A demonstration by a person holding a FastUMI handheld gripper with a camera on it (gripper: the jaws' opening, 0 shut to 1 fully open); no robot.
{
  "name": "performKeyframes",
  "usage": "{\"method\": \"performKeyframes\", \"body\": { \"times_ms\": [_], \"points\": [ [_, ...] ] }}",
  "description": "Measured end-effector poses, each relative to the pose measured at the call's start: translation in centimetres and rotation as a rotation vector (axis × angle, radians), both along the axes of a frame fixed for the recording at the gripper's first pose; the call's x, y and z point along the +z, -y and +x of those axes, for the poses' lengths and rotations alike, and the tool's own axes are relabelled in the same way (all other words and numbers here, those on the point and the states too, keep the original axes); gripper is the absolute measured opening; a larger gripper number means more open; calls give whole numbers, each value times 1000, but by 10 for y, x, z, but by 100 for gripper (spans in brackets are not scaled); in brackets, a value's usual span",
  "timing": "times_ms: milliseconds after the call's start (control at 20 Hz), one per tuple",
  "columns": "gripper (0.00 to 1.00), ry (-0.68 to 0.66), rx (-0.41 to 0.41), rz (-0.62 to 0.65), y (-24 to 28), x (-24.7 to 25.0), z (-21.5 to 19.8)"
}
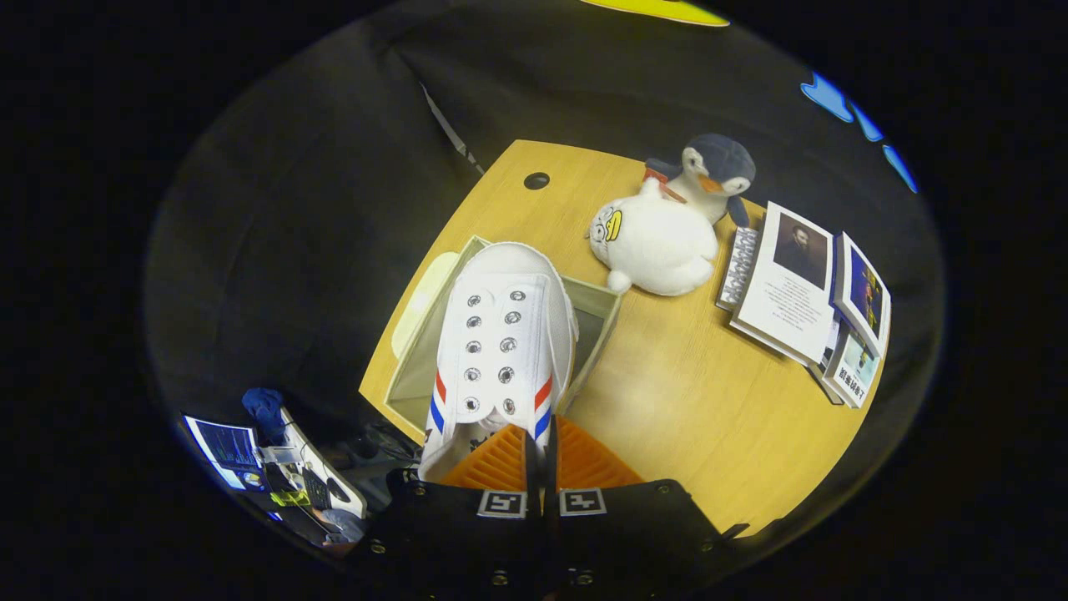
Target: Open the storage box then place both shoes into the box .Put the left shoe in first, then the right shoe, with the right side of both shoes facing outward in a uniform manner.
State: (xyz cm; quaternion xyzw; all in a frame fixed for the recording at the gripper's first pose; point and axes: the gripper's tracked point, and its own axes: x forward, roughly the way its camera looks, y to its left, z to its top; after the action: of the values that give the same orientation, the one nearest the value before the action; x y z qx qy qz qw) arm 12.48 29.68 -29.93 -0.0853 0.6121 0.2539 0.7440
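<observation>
Just ahead of the fingers, a white shoe (501,342) hangs toe-forward over the open storage box (602,310). My gripper (541,455) has its jaws pressed nearly together, only a thin slit between them, pinching what I judge to be the heel edge of the shoe; the contact itself is hidden, so I note it as likely. Holding by the heel keeps the toe pointing away and lets the shoe go down lengthwise into the box. The box sits open on the wooden table (709,401), directly beneath the shoe, lid out of the way. I cannot tell whether another shoe already lies inside: the held one covers most of the opening. Beyond the box and off to the right of the fingers, a plush penguin (667,225) and a stack of books (801,292) sit well apart from the drop path.
</observation>
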Motion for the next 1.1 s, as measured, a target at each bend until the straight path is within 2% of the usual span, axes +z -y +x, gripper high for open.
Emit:
{"method": "performKeyframes", "body": {
  "times_ms": [300,350,450,600,950,1100],
  "points": [
    [1,-10,4,4,-28,-9,1],
    [11,-33,0,44,-39,-8,-3],
    [43,-15,7,70,-43,1,3],
    [78,59,19,47,-28,10,15],
    [78,172,-97,84,33,47,26],
    [80,314,-185,109,73,78,36]
  ]
}}
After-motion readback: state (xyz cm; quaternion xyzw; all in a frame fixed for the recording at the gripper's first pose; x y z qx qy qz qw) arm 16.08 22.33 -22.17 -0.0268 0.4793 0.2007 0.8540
